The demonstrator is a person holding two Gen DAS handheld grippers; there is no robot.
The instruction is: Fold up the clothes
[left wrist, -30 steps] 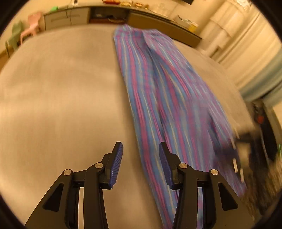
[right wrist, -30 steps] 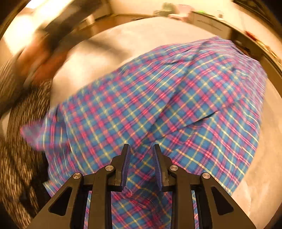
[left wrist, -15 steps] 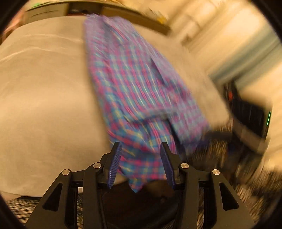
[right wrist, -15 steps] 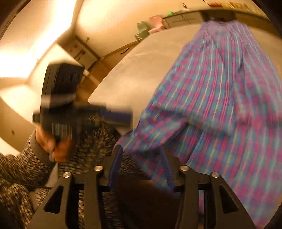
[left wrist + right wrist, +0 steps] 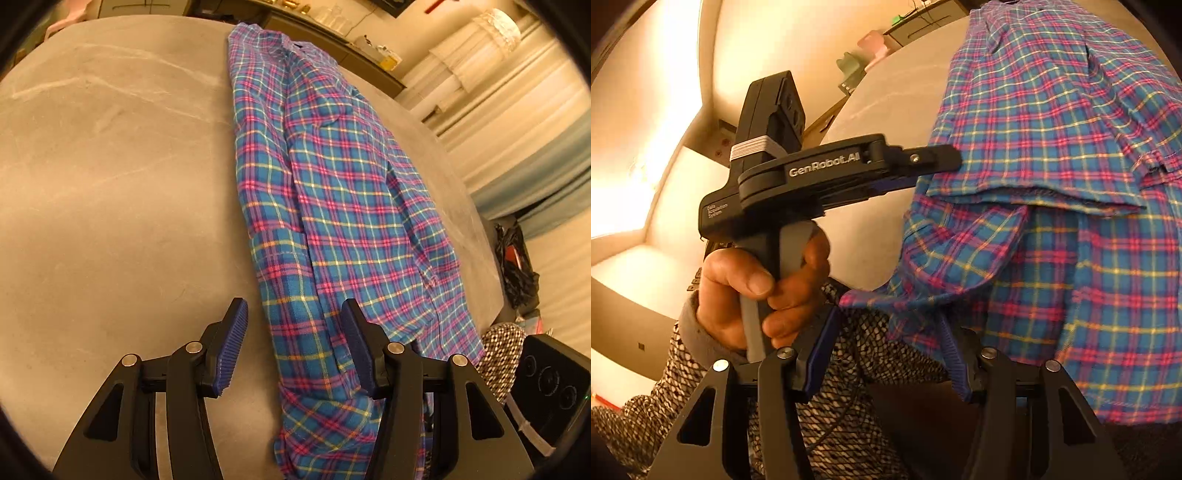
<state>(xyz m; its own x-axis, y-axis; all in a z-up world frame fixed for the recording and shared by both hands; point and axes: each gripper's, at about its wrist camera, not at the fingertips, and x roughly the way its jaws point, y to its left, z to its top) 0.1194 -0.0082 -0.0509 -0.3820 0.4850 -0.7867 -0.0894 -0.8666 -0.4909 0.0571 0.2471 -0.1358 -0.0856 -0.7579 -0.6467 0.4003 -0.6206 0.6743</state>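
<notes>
Shirt (image 5: 343,206) lies lengthwise, collar far, hem near both opening, empty grippers (image 5: 291,354) (image 5: 886,354).

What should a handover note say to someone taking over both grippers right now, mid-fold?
Left gripper: jaws opening, nothing pinched; the near left edge of the plaid shirt lies on the table under the gap between the pads.
Right gripper: jaws opening, at the shirt's near hem where it hangs over the table edge; no cloth clamped.
Shirt: lies lengthwise on the table as a long narrow strip, collar at the far end, sides and sleeves folded in.
Done: the lengthwise folds.
Left: probably grasp the near hem with both grippers and fold it toward the collar.
</notes>
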